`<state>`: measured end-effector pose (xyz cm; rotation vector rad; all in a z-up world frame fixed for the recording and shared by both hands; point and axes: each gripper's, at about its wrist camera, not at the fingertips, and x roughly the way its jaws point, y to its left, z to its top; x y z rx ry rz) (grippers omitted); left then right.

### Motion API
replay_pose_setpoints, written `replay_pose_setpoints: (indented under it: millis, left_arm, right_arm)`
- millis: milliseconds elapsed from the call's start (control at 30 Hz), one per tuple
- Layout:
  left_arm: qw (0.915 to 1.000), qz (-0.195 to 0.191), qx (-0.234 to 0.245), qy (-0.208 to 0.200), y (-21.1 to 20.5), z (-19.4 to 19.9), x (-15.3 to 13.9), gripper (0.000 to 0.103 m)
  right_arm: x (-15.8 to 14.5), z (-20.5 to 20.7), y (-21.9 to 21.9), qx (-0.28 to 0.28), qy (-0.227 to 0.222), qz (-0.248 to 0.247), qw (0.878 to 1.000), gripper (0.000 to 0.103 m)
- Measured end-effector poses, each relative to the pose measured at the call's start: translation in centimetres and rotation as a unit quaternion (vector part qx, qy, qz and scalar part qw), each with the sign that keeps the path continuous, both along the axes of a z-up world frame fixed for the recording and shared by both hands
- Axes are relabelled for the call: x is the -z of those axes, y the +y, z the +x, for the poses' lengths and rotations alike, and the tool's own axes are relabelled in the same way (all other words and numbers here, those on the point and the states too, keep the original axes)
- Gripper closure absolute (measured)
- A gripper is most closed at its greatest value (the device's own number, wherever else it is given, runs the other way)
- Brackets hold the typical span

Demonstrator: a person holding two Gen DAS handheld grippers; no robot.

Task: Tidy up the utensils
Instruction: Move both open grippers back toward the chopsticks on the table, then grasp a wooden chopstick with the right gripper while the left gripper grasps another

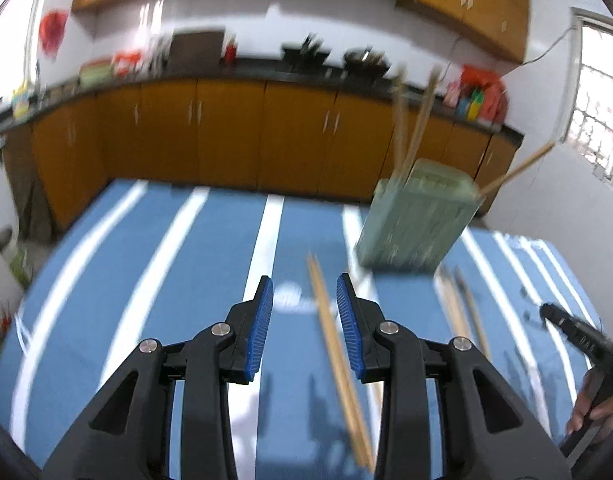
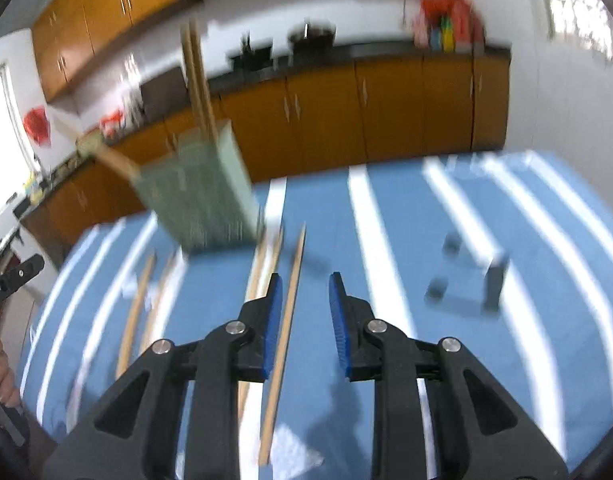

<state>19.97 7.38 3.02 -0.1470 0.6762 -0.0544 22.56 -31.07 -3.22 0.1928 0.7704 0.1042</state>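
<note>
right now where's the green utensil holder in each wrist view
Left wrist: the green utensil holder stands right of centre, ahead and right of the left gripper.
Right wrist: it stands left of centre, ahead and left of the right gripper.
Shared landmark: the blue striped tablecloth it stands on.
</note>
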Motion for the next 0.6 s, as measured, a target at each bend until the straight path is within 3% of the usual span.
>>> replay_pose_setpoints:
  millis: [200, 333, 467, 600]
  left_arm:
    - [0.9985, -0.009, 0.003, 0.054, -0.1, -1.0, 4.2, 0.069]
    - [0.9975, -0.011, 0.011, 0.069, -0.5, -1.4, 5.5, 0.069]
    - [0.9967, -0.013, 0.019, 0.078, -1.1, -1.3, 6.2, 0.069]
    - [0.9958, -0.016, 0.031, 0.085, -1.9, -1.1, 6.7, 0.070]
  right_arm:
    - [4.2, -0.1, 3.2, -0.027, 0.047, -0.018, 0.998, 0.078]
    - [5.1, 0.6, 4.1, -0.023, 0.061, -0.045, 0.997, 0.079]
    - [5.0, 1.0, 4.0, -0.013, 0.060, -0.063, 0.996, 0.095]
    - [4.8, 1.6, 2.1, 0.031, 0.063, -0.062, 0.996, 0.095]
